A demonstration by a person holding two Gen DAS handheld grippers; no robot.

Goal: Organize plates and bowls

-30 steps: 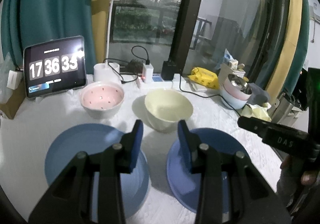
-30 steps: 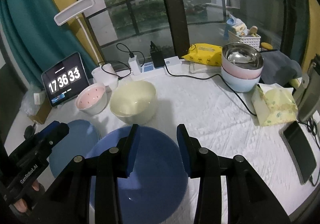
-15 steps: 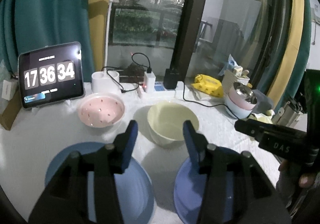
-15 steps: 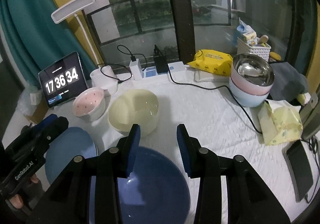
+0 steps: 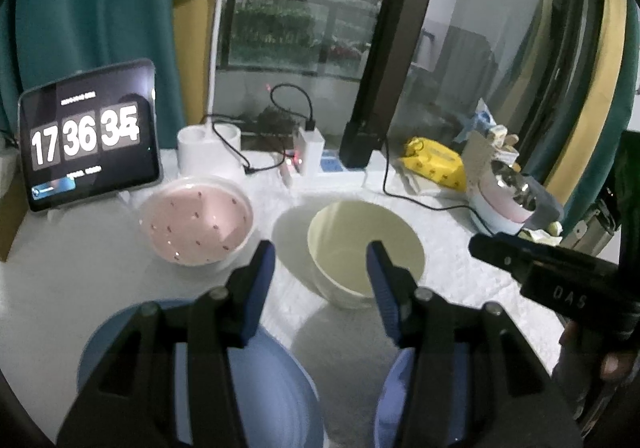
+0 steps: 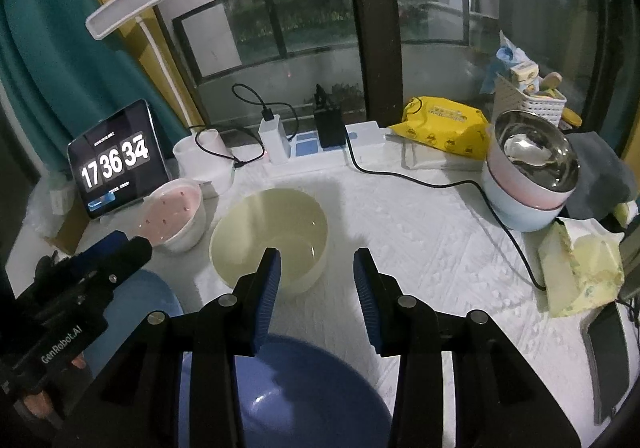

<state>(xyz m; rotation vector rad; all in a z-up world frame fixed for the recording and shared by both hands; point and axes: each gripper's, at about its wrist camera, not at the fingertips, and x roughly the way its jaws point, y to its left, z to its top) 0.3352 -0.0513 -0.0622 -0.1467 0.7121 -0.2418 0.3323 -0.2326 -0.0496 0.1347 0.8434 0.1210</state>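
Note:
A cream bowl point(image 5: 366, 248) point(image 6: 268, 240) stands mid-table, with a pink speckled bowl point(image 5: 196, 224) point(image 6: 172, 219) to its left. Nearer me lie a light blue plate point(image 5: 260, 388) point(image 6: 140, 300) on the left and a darker blue plate point(image 5: 394, 400) point(image 6: 304, 388) on the right. My left gripper point(image 5: 320, 268) hovers open above the gap between the plates, its right finger over the cream bowl's near rim, nothing between its pads. My right gripper point(image 6: 318, 272) is open above the dark plate's far edge, just short of the cream bowl and empty. Each gripper shows in the other's view: the right gripper's finger point(image 5: 552, 280), the left gripper's finger point(image 6: 80, 288).
A tablet clock point(image 6: 116, 163), a desk lamp point(image 6: 136, 1) and a power strip with cables point(image 6: 320, 151) line the back. A yellow wipes pack point(image 6: 444, 131), stacked bowls topped by a steel one point(image 6: 528, 183), a tissue pack point(image 6: 580, 264) and a phone point(image 6: 612, 360) fill the right side.
Both grippers have moved forward over the plates toward the bowls, so the plates sit lower in view. The left gripper's jaws have widened. The dishes have not moved.

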